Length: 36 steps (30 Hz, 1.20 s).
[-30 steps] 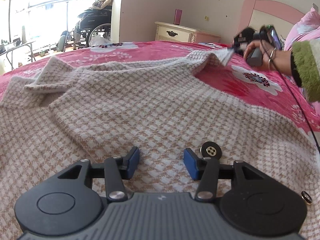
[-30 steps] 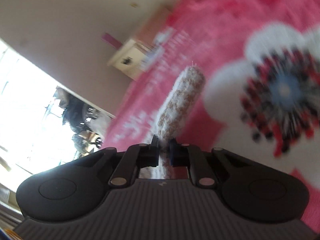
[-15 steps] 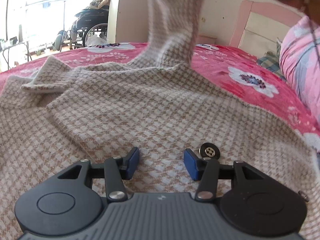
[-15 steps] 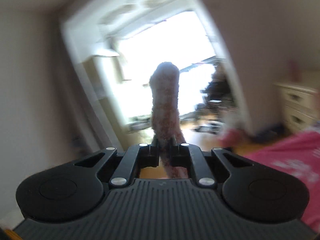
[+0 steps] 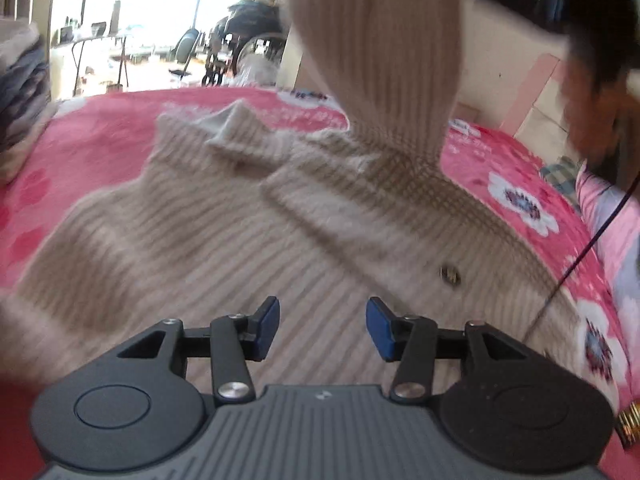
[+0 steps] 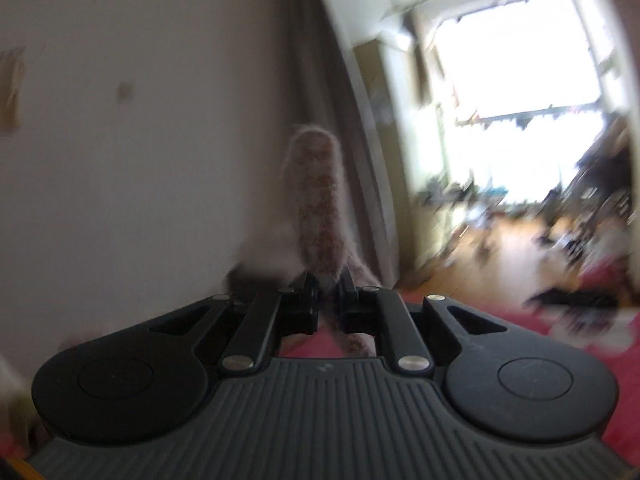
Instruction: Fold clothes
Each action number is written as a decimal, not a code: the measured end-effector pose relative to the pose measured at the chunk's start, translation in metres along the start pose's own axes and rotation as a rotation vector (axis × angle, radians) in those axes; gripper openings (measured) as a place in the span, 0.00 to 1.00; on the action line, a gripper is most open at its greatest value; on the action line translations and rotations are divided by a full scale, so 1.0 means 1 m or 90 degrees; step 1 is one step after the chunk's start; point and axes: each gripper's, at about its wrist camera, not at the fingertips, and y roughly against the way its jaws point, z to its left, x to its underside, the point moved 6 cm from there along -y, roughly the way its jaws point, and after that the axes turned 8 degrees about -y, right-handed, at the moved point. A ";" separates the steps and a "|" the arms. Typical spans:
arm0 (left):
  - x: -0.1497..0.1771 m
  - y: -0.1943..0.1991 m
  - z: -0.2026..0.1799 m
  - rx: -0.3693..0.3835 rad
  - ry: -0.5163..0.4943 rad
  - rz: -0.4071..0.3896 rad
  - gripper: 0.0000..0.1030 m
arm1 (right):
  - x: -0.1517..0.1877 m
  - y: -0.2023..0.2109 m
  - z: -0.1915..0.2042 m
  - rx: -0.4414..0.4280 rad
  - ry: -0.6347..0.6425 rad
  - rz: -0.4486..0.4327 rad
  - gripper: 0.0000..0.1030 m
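Note:
A beige houndstooth knit cardigan (image 5: 240,232) lies spread on the red floral bedspread (image 5: 100,128). Its sleeve (image 5: 384,60) is lifted high above the body, hanging down from the top of the left wrist view. My left gripper (image 5: 322,326) is open and empty, hovering just above the cardigan's lower part, near a dark button (image 5: 450,275). My right gripper (image 6: 329,300) is shut on the sleeve's cuff (image 6: 320,204), which sticks up past its fingers. The right wrist view is blurred and faces the wall and window.
A pink pillow (image 5: 616,232) and pink headboard (image 5: 540,96) lie at the right. A wheelchair (image 5: 248,44) and bright window stand beyond the bed. A dark cable (image 5: 580,256) crosses the right side. A person's hand (image 5: 592,92) is at the upper right.
My right gripper has carried the sleeve higher and nearer, over the cardigan. My left gripper has pulled back and up from the cardigan, so the button now lies farther ahead.

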 end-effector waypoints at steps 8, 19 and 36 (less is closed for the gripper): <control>0.054 0.049 0.024 0.035 0.068 0.096 0.48 | 0.155 -0.019 0.022 0.029 -0.114 0.311 0.27; -0.013 0.005 -0.001 0.009 -0.033 -0.031 0.49 | 0.128 0.074 -0.143 0.497 -0.070 0.198 0.46; -0.007 -0.099 -0.026 -0.033 -0.094 -0.029 0.49 | 0.180 0.054 -0.263 0.523 -0.171 0.162 0.26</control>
